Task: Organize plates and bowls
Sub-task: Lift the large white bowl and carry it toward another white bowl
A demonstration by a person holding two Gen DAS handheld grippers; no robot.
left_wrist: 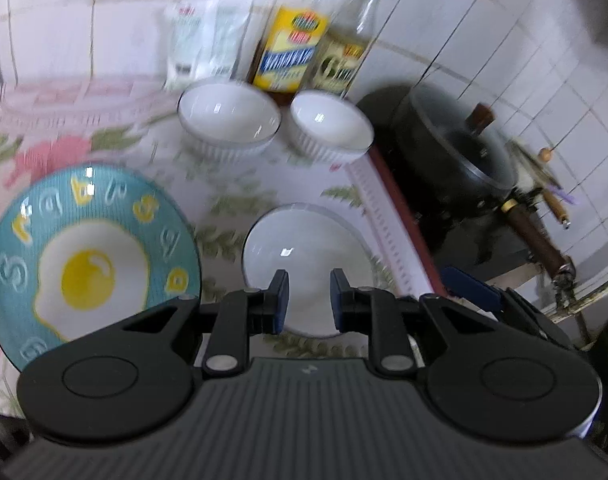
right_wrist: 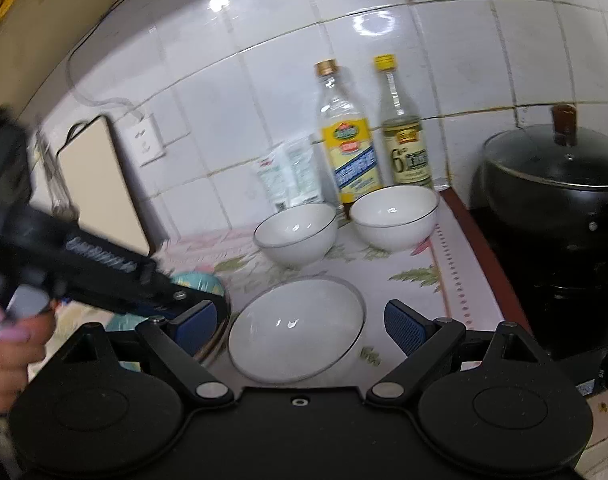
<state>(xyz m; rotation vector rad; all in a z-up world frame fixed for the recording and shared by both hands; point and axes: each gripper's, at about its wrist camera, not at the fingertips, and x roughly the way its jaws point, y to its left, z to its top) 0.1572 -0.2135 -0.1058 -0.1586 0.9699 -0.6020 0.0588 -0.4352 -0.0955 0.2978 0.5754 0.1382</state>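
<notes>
A white plate (left_wrist: pixel 304 248) (right_wrist: pixel 296 328) lies on the floral cloth near the front. A teal plate with a fried-egg picture (left_wrist: pixel 84 264) lies to its left; in the right wrist view only its edge (right_wrist: pixel 196 280) shows behind the other gripper. Two white bowls stand behind, the left one (left_wrist: pixel 230 120) (right_wrist: pixel 296 232) and the right one (left_wrist: pixel 332 126) (right_wrist: pixel 394 216). My left gripper (left_wrist: pixel 307 300) is open and empty, hovering over the white plate's near part. My right gripper (right_wrist: pixel 300 324) is wide open and empty, its fingers either side of the white plate.
Two bottles (right_wrist: pixel 350 136) (right_wrist: pixel 404 128) and a white packet (right_wrist: pixel 290 176) stand against the tiled wall. A black lidded pot (right_wrist: pixel 556 184) (left_wrist: pixel 456 144) sits on the stove at the right. A cutting board (right_wrist: pixel 104 184) leans at the left.
</notes>
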